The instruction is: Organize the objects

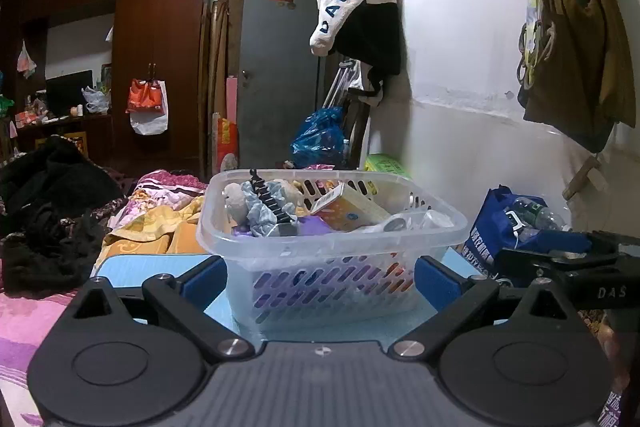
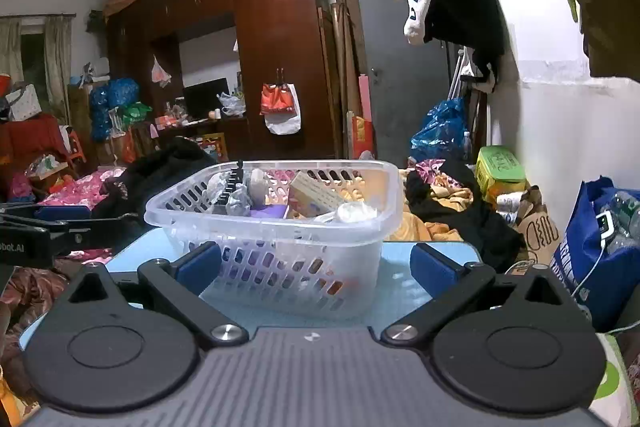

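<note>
Clear plastic basket: stands on light blue tabletop, already loaded with box and oddments. Left gripper, right gripper: both spread wide, empty, facing basket, seemingly ready for sorting.

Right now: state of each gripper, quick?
Left gripper: open, holding nothing, facing the clear perforated plastic basket.
Right gripper: open, holding nothing, facing the same basket.

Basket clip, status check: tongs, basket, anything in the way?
Left tongs open, empty. Right tongs open, empty. Basket full, upright on blue tabletop, between both sets of pads. Path clear.
</note>
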Available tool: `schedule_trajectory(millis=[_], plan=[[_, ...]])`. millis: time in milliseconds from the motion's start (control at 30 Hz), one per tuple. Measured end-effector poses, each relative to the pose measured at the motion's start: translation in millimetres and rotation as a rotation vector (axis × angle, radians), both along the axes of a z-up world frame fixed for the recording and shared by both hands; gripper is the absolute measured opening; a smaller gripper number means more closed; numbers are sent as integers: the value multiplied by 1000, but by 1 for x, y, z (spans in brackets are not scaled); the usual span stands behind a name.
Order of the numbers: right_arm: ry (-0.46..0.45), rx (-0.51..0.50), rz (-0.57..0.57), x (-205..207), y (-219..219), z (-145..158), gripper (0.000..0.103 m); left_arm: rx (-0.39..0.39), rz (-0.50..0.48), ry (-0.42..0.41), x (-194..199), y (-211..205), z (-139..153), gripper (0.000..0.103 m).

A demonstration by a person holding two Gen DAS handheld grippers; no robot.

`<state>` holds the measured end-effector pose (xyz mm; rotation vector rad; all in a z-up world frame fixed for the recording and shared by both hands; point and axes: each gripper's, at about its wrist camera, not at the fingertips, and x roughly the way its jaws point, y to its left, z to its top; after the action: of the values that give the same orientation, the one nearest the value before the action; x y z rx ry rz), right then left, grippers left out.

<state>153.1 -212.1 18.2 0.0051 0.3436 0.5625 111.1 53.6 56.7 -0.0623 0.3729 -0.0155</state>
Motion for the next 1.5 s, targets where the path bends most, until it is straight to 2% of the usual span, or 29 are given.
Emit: schedule_trajectory(millis=[800,1500], plan=[[-22,-34,28,-1,9,1,103,-2,12,-4,3,-6,-3,101],[-6,-3,45,-2,7,-1,103,3,30,-18,-1,-6,-3,101]])
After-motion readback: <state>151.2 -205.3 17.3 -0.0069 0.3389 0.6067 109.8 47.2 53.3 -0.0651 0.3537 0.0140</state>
